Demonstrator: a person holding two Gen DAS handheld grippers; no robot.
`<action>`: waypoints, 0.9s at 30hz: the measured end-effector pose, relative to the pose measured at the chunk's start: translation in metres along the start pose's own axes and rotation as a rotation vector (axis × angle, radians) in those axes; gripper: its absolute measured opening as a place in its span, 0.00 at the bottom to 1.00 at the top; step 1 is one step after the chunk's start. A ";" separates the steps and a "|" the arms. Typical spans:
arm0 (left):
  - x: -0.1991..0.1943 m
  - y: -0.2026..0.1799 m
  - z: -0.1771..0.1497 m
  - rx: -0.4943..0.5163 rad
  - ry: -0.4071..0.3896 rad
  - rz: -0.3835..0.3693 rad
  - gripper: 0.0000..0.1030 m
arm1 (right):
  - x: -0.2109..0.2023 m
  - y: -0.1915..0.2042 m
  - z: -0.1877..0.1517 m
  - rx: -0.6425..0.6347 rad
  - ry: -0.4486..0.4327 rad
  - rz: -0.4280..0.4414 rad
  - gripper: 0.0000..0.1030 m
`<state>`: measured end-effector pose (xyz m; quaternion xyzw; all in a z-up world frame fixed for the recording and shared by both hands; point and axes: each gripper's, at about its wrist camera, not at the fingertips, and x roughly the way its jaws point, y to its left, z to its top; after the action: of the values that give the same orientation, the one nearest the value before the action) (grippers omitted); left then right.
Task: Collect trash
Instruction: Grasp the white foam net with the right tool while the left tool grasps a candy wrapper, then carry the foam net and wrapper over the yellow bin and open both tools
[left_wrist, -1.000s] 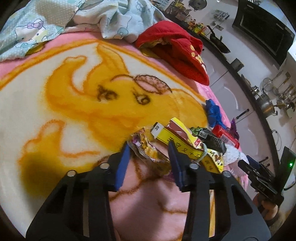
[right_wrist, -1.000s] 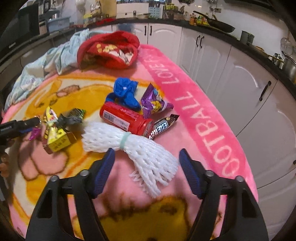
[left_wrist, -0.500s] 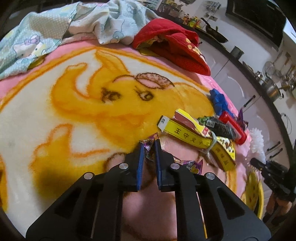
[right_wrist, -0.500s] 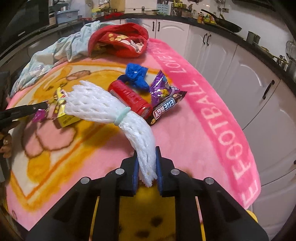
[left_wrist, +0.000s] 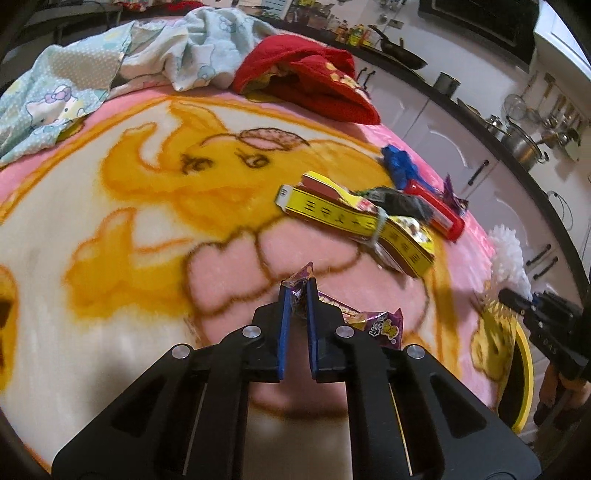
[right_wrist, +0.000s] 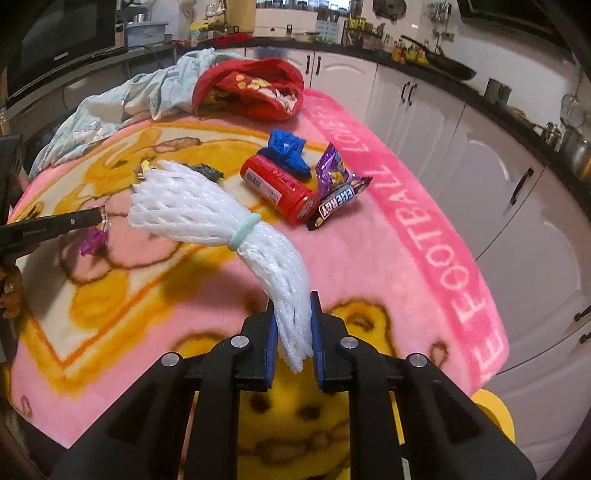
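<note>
My left gripper (left_wrist: 298, 291) is shut on a purple candy wrapper (left_wrist: 380, 325), lifted above the blanket; the wrapper hangs to the right of the blue pads. My right gripper (right_wrist: 293, 314) is shut on the end of a white foam net bundle (right_wrist: 192, 206) tied with a pale green band, and the bundle sticks up and to the left over the blanket. On the blanket lie a yellow box bundle (left_wrist: 354, 221), a red can (right_wrist: 279, 188), a blue crumpled bag (right_wrist: 288, 153), a purple wrapper (right_wrist: 332, 171) and an energy bar wrapper (right_wrist: 338, 201). The left gripper (right_wrist: 99, 218) shows at the left edge.
A pink and orange cartoon blanket (left_wrist: 129, 206) covers the surface. A red garment (left_wrist: 314, 81) and pale blue bedding (left_wrist: 74, 85) are heaped at the far end. White kitchen cabinets (right_wrist: 498, 177) run along the right. A yellow rim (right_wrist: 495, 410) shows below the blanket's near edge.
Both grippers closed: the left on the purple wrapper, the right on the foam net. Each then lifted its item off the blanket and drew it back toward the near edge.
</note>
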<state>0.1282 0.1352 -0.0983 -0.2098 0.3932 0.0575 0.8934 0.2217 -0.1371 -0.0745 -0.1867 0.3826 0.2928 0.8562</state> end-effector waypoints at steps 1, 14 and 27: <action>-0.003 -0.002 -0.003 0.008 -0.004 0.003 0.04 | -0.002 0.001 -0.001 0.001 -0.005 -0.002 0.14; -0.029 -0.034 -0.016 0.090 -0.044 -0.005 0.03 | -0.043 0.010 -0.015 0.031 -0.055 0.024 0.14; -0.057 -0.074 -0.019 0.170 -0.104 -0.053 0.02 | -0.087 0.003 -0.029 0.076 -0.113 0.026 0.14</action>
<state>0.0964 0.0632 -0.0443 -0.1405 0.3442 0.0113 0.9283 0.1575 -0.1820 -0.0262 -0.1320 0.3469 0.2993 0.8790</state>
